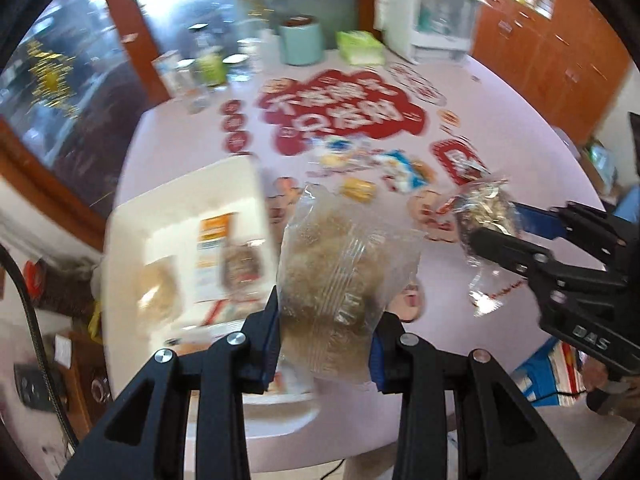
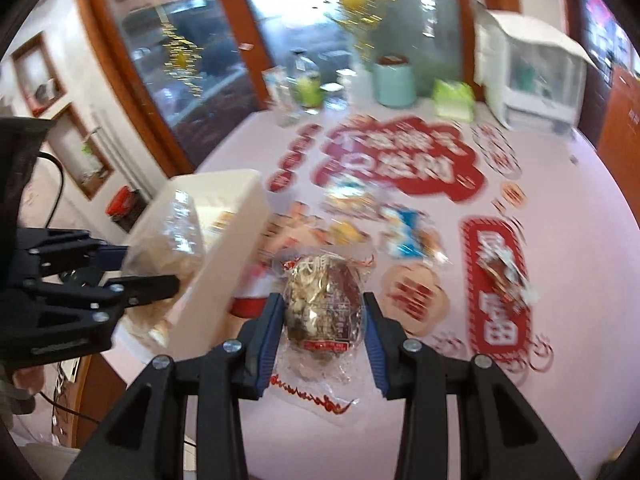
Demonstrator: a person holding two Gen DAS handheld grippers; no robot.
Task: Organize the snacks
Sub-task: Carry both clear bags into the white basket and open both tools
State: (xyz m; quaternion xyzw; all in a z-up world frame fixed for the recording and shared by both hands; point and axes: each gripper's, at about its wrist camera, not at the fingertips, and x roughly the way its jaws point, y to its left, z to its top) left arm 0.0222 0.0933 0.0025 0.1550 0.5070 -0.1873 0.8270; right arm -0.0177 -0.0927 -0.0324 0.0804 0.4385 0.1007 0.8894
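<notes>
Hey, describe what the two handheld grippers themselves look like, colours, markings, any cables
Both are matte black plastic linkage frames with silver rivets at the pivots. The left gripper and the right gripper each carry two fingers lined with ribbed blue pads. Seen from the left wrist, the right one's body bears raised "DAS" lettering, and a thin black cable trails beneath it.

Clear bag of pale brown crumbly snack [image 1: 340, 284] is hanging upright, pinched just beside the white box [image 1: 180, 216]. Clear packet of nutty dark snack [image 2: 322, 300] with red print is hanging over the table. Loose packets [image 1: 384, 168] are lying mid-table; box is holding several snacks.
</notes>
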